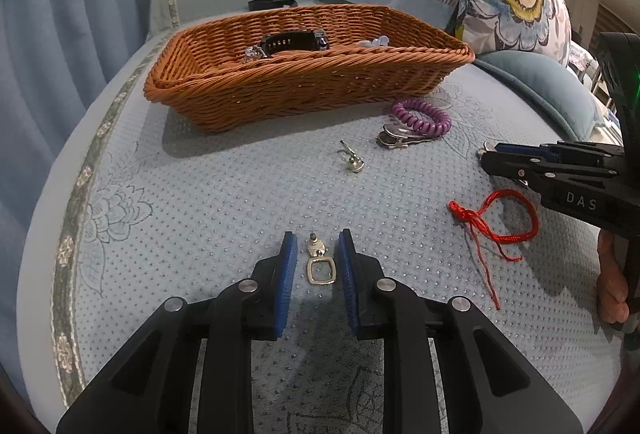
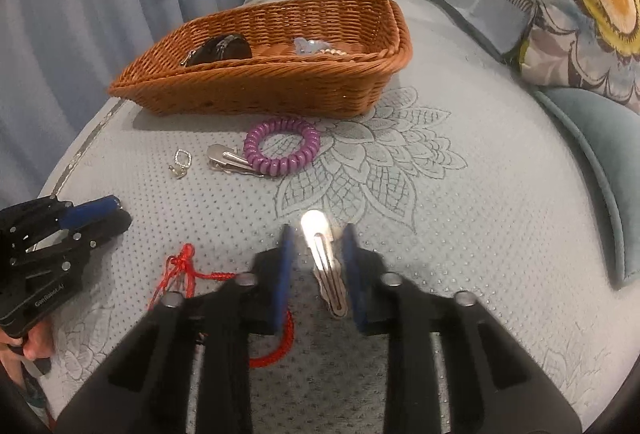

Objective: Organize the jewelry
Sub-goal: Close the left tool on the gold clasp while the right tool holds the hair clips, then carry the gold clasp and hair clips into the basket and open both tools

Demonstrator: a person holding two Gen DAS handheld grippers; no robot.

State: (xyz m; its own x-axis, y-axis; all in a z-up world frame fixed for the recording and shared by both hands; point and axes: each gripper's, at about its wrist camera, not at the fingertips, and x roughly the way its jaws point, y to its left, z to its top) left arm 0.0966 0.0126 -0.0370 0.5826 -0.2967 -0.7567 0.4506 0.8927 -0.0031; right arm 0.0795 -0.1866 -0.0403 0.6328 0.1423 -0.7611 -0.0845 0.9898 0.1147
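Left gripper (image 1: 318, 248): jaws narrowly parted, straddling a square-loop earring (image 1: 319, 266) that lies on the quilted sofa seat (image 1: 224, 194); a gap shows on each side, so the pads do not press it; in the right wrist view this earring is hidden behind the left gripper (image 2: 114, 212). Right gripper (image 2: 318, 244): jaws either side of a silver hair clip (image 2: 326, 262); contact with the pads cannot be confirmed, as the view is blurred; the left wrist view shows only a sliver of the clip at the fingertips (image 1: 494, 152).

Between the two grippers lies a red cord bracelet (image 1: 500, 218); the right wrist view shows it passing under the right gripper. Further out: a second earring (image 1: 352, 160), a second silver clip (image 1: 400, 140), and a purple coil hair tie (image 2: 282, 150) overlapping that clip. Beyond these stands a wicker basket (image 1: 312, 90); the left wrist view shows a black bracelet (image 1: 294, 43) inside it; the right wrist view shows a dark item and pale pieces there, not identifiable.
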